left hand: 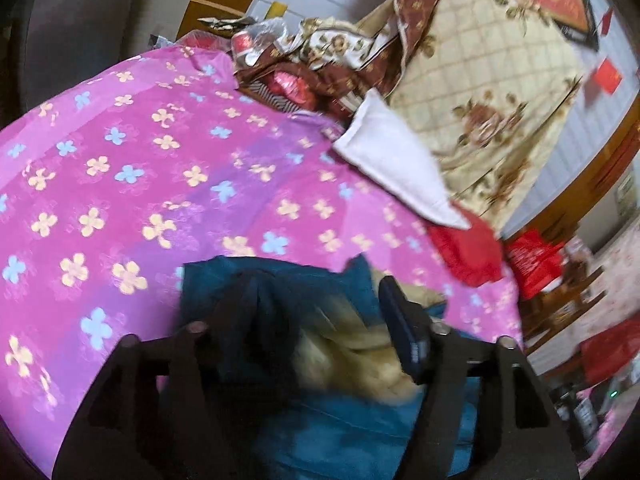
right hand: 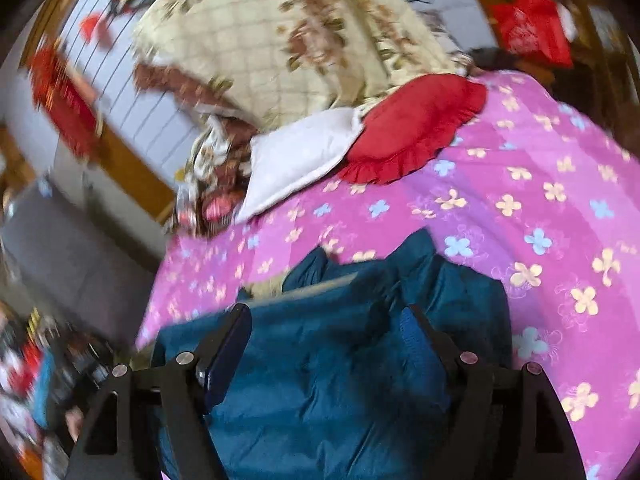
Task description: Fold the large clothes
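Teal padded jacket with cream fleece lining is bunched between both wide-spread grippers, left gripper and right gripper, on pink flowered bedding.

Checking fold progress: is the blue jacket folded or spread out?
Neither: the blue jacket lies bunched and creased on the pink bedspread, cream lining exposed.
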### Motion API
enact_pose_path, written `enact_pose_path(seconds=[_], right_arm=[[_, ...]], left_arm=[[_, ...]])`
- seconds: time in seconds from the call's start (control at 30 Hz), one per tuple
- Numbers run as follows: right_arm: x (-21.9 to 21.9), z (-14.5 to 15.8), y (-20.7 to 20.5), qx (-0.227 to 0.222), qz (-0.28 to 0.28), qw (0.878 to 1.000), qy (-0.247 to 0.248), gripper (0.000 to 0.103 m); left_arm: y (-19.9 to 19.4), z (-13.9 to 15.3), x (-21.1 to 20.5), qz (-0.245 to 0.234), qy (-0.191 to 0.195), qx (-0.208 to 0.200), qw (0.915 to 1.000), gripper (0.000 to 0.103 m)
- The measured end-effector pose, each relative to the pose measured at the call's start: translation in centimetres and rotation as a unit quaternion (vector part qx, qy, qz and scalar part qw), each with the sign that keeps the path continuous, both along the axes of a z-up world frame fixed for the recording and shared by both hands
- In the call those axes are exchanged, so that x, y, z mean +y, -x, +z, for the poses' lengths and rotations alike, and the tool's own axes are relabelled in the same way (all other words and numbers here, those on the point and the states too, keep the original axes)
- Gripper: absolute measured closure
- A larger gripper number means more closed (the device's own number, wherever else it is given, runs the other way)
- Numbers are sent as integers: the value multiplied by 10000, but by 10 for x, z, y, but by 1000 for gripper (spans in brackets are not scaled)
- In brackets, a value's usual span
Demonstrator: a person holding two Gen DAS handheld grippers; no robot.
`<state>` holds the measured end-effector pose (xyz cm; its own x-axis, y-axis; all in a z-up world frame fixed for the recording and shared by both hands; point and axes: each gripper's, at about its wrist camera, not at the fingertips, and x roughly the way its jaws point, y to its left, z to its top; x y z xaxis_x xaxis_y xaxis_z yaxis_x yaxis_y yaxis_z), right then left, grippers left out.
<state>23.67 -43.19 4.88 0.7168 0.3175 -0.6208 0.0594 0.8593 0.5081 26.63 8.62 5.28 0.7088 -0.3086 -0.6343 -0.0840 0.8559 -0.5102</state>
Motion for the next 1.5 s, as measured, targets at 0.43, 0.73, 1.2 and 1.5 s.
enact_pose_path(seconds=[0.43, 0.73, 1.2, 1.5], right_arm=[[81, -71, -7, 527, 709, 9823, 1653, 28], [64, -98, -64, 681, 559, 9832, 1597, 28], [57, -122, -144, 1019, 475, 9815, 1547, 28], [35, -74, -95, 704, 290, 9874, 1388, 28]], left_arm=[[13, -36, -160, -1783, -1650, 81, 9700, 38], [-55, -87, -175, -1508, -1695, 485, 9727, 38], [-116, -106, -186, -1345, -2049, 682, 9671, 38], [-63, -55, -123, -1042, -1717, 482, 9784, 38]])
